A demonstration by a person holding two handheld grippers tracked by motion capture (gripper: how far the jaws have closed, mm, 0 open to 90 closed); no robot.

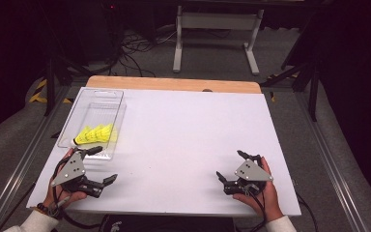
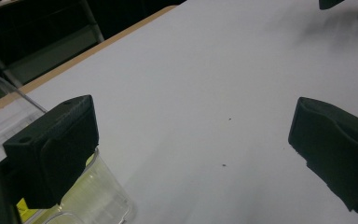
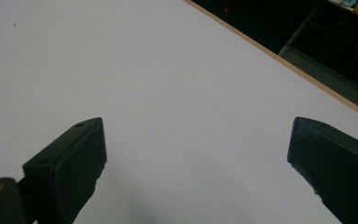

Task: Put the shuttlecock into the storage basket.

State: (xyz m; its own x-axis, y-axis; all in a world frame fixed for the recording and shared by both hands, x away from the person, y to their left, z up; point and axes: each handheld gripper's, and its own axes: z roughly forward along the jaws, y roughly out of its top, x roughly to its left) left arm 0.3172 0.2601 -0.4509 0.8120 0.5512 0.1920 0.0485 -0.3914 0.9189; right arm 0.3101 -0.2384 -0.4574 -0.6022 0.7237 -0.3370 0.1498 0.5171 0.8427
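Several yellow shuttlecocks [image 1: 95, 134] lie nested in a row at the near end of a clear plastic box [image 1: 96, 99] on the left of the white table [image 1: 188, 135]. My left gripper [image 1: 104, 164] rests on the table just in front of that box, open, with nothing between its jaws. In the left gripper view the left gripper [image 2: 191, 154] points across bare table, and the box corner [image 2: 107, 196] sits beside its left jaw. At the near right the right gripper [image 1: 230, 164] stands open and empty. In its own view the right gripper [image 3: 196, 163] faces bare white surface.
The table's far wooden edge [image 1: 174, 83] runs behind the white top. Beyond it stand a grey frame leg [image 1: 178, 43] and loose cables [image 1: 135, 48] on the floor. Metal rails [image 1: 24, 159] flank the table. The right gripper's tip [image 2: 331, 3] shows far off in the left gripper view.
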